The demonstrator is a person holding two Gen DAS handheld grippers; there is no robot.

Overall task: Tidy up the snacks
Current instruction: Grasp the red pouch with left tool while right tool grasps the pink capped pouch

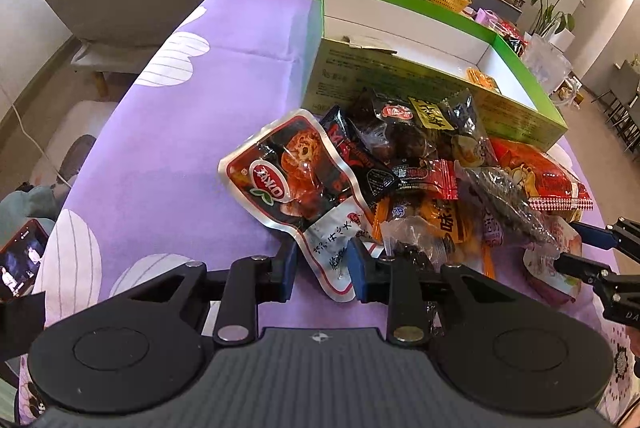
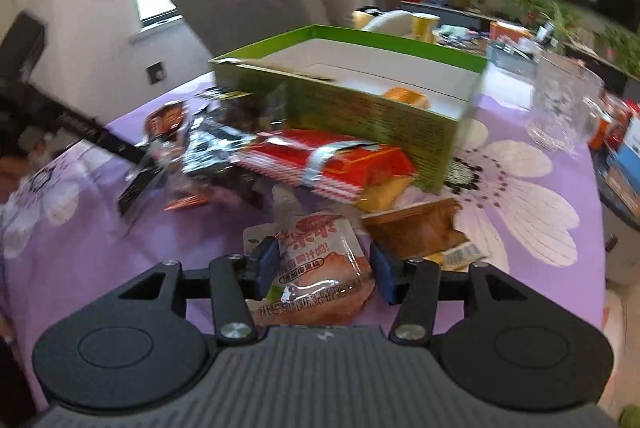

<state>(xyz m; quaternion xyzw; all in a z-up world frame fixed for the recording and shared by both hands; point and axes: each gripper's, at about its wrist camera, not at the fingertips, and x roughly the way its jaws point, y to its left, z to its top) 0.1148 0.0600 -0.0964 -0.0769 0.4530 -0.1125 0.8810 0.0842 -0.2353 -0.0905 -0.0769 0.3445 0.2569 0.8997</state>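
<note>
Honestly, both grippers, left gripper (image 1: 322,274) and right gripper (image 2: 324,270), gape open astride pouches near the table's (image 1: 168,131) front edge, so slick foil (image 1: 296,179) could squirt loose.

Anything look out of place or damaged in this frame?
The green box is nearly empty, holding one orange packet, while the snack pile lies jumbled on the purple tablecloth against its front wall. No damage or spill shows.

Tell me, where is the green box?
The green box sits open on the purple tablecloth, just behind the snack pile, at the far side in both wrist views.
</note>
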